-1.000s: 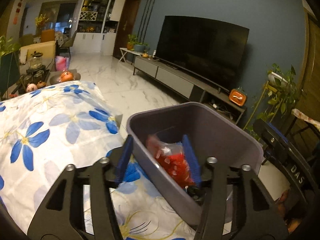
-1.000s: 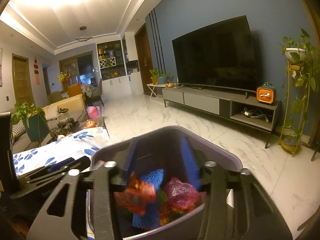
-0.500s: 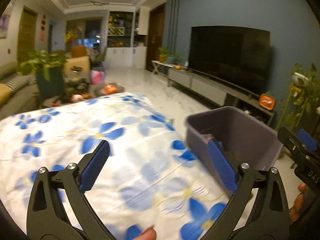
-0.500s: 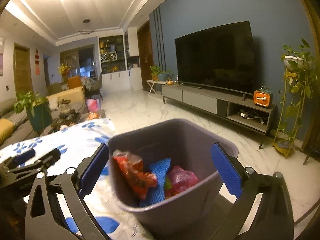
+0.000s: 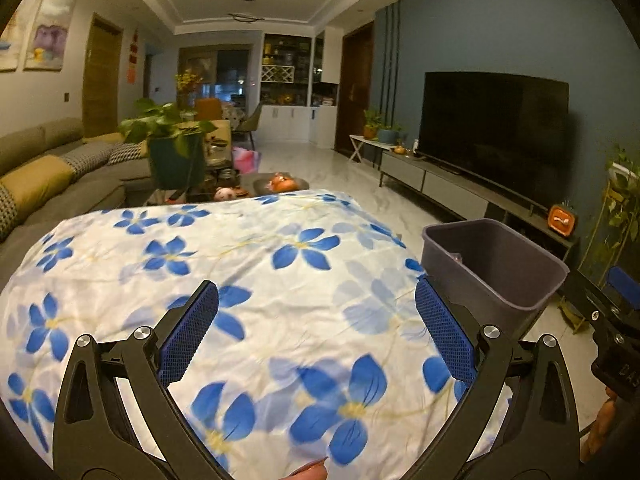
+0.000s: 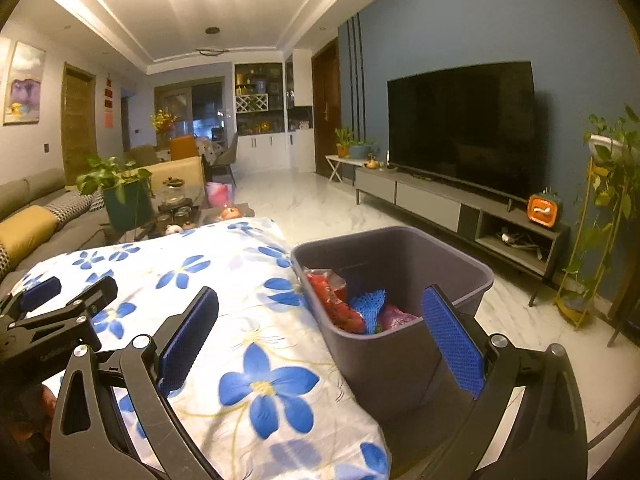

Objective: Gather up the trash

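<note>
The grey bin (image 6: 394,280) stands at the right edge of the counter (image 6: 224,280), which is draped in a white cloth printed with blue flowers. In the right wrist view the trash lies inside it: a red snack wrapper (image 6: 334,300) against the near-left wall, a blue foam net (image 6: 370,304) beside it, and a pink wrapper (image 6: 396,317) next to that.

The left gripper (image 5: 316,330) hangs above the middle of the cloth with its jaws spread wide and nothing between them; they have just been opening. The right gripper (image 6: 320,340) hovers over the counter's right edge, at the bin's near wall, equally wide and empty, its jaws also freshly opened.

No loose litter shows on the visible cloth in either view, so the collecting looks essentially done. The near edge of the counter is hidden behind the grippers, so a last scrap there cannot be ruled out.
</note>
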